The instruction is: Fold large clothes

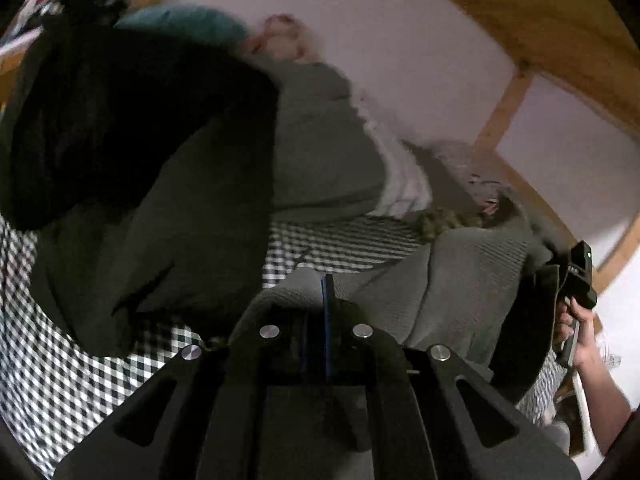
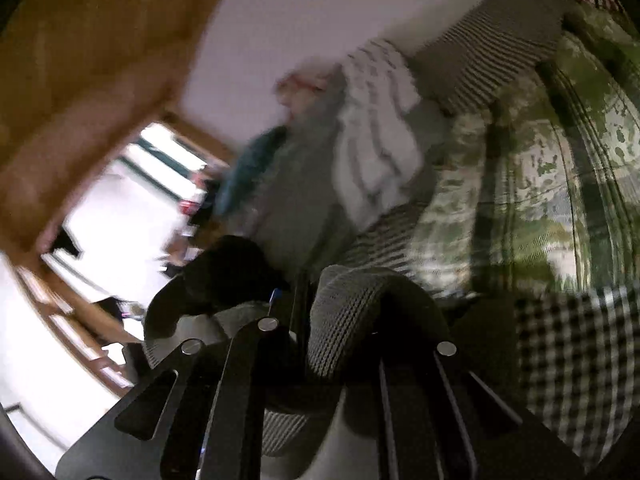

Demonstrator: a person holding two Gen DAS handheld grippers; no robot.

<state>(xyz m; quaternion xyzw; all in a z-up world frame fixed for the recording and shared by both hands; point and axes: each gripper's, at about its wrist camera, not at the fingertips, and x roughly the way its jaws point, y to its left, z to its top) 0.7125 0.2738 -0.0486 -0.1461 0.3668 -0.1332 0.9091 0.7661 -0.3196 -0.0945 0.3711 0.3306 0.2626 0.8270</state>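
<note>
Both jaws were pressed together when I looked. My left gripper (image 1: 325,288) had its two fingers closed flat on a fold of the grey knit garment (image 1: 400,292), and the blue pads met with only the cloth between them. My right gripper (image 2: 304,300) was also clenched on the same grey knit garment (image 2: 344,312); the ribbed cloth bulged up over its right finger and hid the tip.

From the left wrist view, the garment hung between the two grippers above the checkered bed cover (image 1: 60,360), and a dark green part of it (image 1: 140,240) fell down to the left side of the bed. At the right edge of that view I saw the person's right hand (image 1: 576,332) around the handle of the other gripper.

Further out, near the far edge of the bed, a pile of other clothes (image 1: 332,152) lay against the white wall (image 1: 360,20), with a white striped piece (image 2: 380,128) on top of it. A green patterned blanket (image 2: 540,184) covered the right side of the bed in the right wrist view. Wooden beams (image 1: 520,8) ran along the wall. Both pictures were blurred.
</note>
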